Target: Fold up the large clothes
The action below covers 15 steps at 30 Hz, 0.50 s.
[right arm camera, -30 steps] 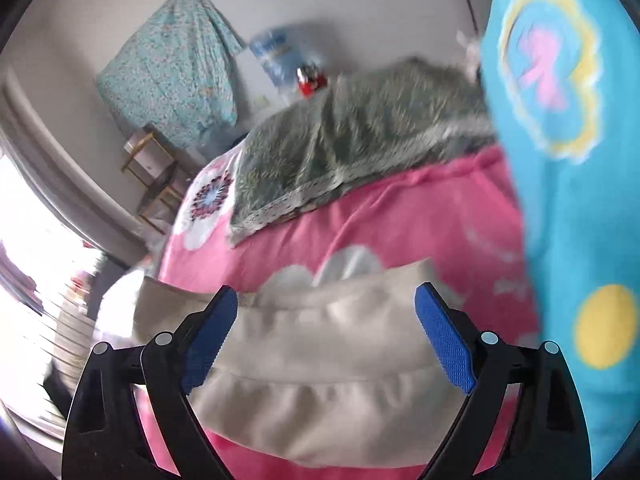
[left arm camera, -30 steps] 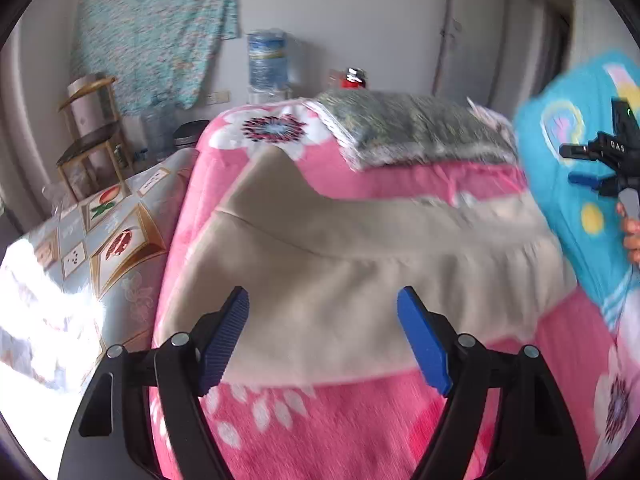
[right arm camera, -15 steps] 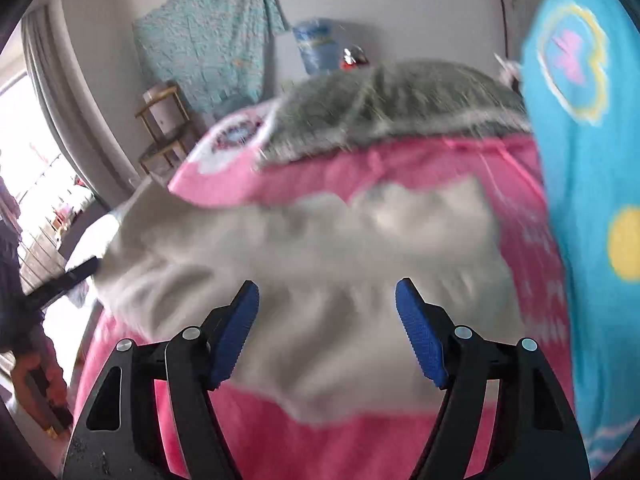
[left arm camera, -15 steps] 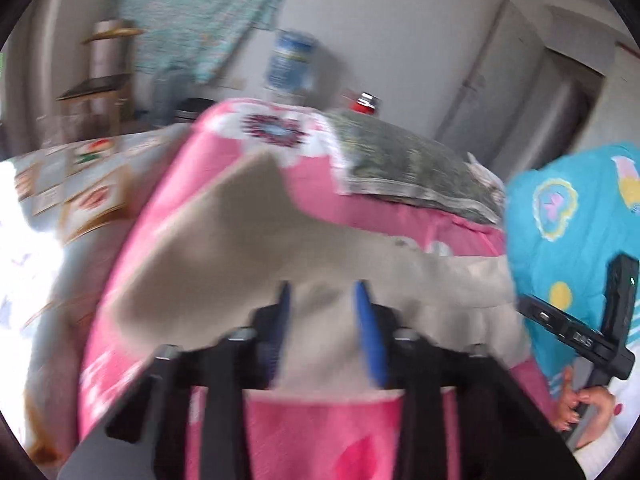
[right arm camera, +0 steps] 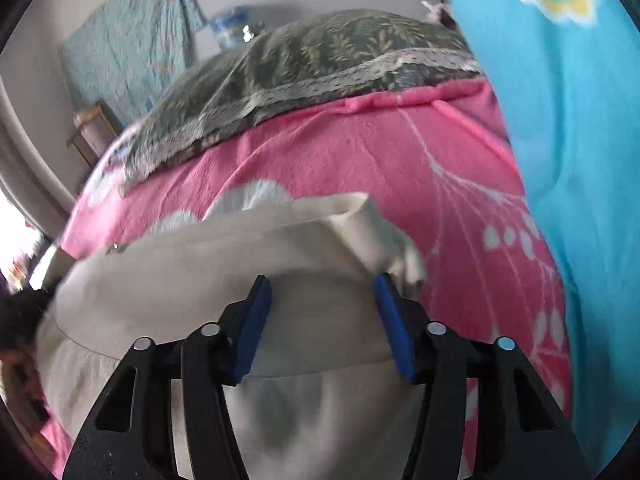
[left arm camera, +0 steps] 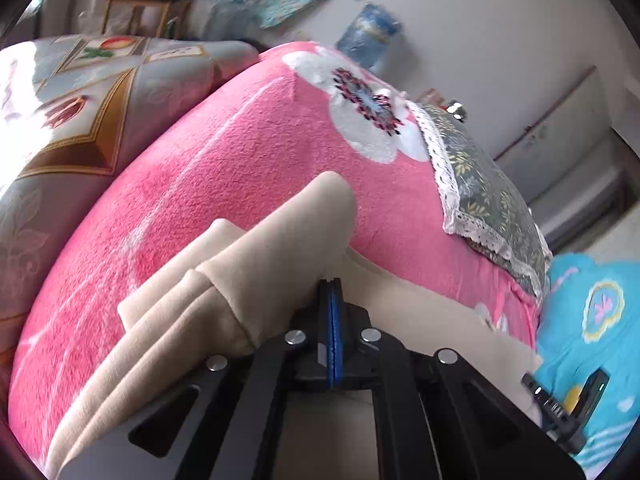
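The cream garment [left arm camera: 256, 272] lies on the pink blanket [left arm camera: 248, 148]; it looks soft and floppy, best held by its edges; the left gripper [left arm camera: 333, 300] is pinched tight on its fold; the right gripper [right arm camera: 322, 300] is half open and closing over its edge.

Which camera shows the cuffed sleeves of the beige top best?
The left wrist view: the two ribbed cuffs lie stacked in plain sight on the pink blanket. The right wrist view shows only the beige top and its folded edge, no cuffs.
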### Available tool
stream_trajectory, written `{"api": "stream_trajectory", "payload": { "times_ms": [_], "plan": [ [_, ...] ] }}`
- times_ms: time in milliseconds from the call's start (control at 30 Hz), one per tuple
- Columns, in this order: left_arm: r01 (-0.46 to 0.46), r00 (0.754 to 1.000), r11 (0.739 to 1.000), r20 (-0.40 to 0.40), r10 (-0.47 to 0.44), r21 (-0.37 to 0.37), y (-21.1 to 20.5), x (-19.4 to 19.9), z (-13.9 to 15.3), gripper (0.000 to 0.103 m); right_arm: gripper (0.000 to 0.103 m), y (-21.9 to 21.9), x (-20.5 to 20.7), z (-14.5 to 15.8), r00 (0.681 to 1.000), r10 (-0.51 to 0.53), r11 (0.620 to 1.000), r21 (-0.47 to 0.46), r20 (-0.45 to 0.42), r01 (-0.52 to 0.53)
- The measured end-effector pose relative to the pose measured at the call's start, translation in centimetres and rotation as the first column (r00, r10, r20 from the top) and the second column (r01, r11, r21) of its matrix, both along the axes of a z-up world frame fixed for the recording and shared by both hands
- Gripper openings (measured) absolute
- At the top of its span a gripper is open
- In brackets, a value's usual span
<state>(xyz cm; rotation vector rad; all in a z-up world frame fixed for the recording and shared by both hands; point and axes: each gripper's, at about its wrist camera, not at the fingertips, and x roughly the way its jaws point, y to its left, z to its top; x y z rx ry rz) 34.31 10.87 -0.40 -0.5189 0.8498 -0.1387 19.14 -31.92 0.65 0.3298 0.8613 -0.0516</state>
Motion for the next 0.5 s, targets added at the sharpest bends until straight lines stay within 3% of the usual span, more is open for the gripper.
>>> {"api": "stream_trajectory", "payload": {
  "times_ms": [67, 100, 133, 167, 200, 233, 267, 300, 333, 367, 433, 467, 500],
  "plan": [
    [0.005, 1.000, 1.000, 0.010, -0.005, 0.017, -0.3, -0.1, 0.4, 0.004, 0.041, 0.6, -0.1, 1.2, 1.000, -0.021, 0.998, -0.065, -0.021, 0.020],
    [-0.014, 1.000, 0.998, 0.021, 0.013, 0.055, -0.9, -0.7, 1.5, 0.003, 0.031, 1.4, -0.4, 2.0, 0.998, -0.060, 0.988, -0.144, -0.015, 0.057],
    [-0.042, 0.998, 0.994, 0.045, 0.038, 0.103, -1.6, -1.5, 2.5, 0.003, 0.036, 2.8, -1.6, 3.7, 0.996, -0.087, 0.963, -0.252, 0.030, 0.092],
    [-0.068, 0.993, 0.983, 0.108, 0.050, 0.171, -3.0, -3.1, 4.3, 0.002, 0.040, 4.2, -2.8, 4.9, 0.995, -0.050, 0.955, -0.288, 0.090, 0.074],
    [-0.043, 0.989, 0.983, 0.147, 0.016, 0.180, -3.9, -3.8, 5.2, 0.001, 0.046, 5.7, -4.0, 5.7, 0.989, 0.043, 0.964, -0.266, 0.141, -0.004],
    [0.065, 0.978, 0.985, 0.186, -0.095, 0.162, -5.9, -4.9, 6.0, 0.001, 0.052, 7.7, -5.1, 6.1, 0.968, 0.186, 0.968, -0.198, 0.166, -0.152],
    [0.204, 0.958, 0.973, 0.183, -0.221, 0.110, -8.0, -5.6, 5.9, 0.001, 0.058, 9.6, -5.6, 5.8, 0.941, 0.303, 0.949, -0.141, 0.150, -0.283],
    [0.336, 0.927, 0.941, 0.159, -0.339, 0.045, -10.0, -6.3, 5.1, 0.002, 0.067, 11.4, -5.9, 5.0, 0.913, 0.392, 0.919, -0.101, 0.113, -0.382],
    [0.396, 0.910, 0.918, 0.131, -0.394, 0.013, -11.3, -6.8, 4.1, 0.002, 0.068, 13.1, -6.2, 3.6, 0.886, 0.459, 0.888, -0.066, 0.059, -0.456],
    [0.439, 0.896, 0.898, 0.078, -0.437, -0.013, -12.5, -7.4, 2.6, 0.002, 0.069, 13.9, -6.4, 2.5, 0.881, 0.472, 0.881, -0.060, 0.024, -0.470],
    [0.415, 0.909, 0.908, 0.045, -0.414, -0.048, -12.0, -8.2, 0.6, 0.002, 0.069, 13.6, -7.1, 0.8, 0.890, 0.454, 0.891, -0.041, 0.034, -0.453],
    [0.404, 0.915, 0.906, 0.057, -0.400, -0.123, -10.7, -8.1, -0.2, 0.003, 0.068, 12.6, -7.2, 0.7, 0.893, 0.447, 0.894, -0.001, 0.059, -0.447],
    [0.355, 0.934, 0.902, 0.055, -0.353, -0.243, -8.2, -7.7, -1.4, 0.003, 0.058, 11.4, -7.1, 0.7, 0.901, 0.427, 0.901, 0.047, 0.073, -0.431]
  ]
}}
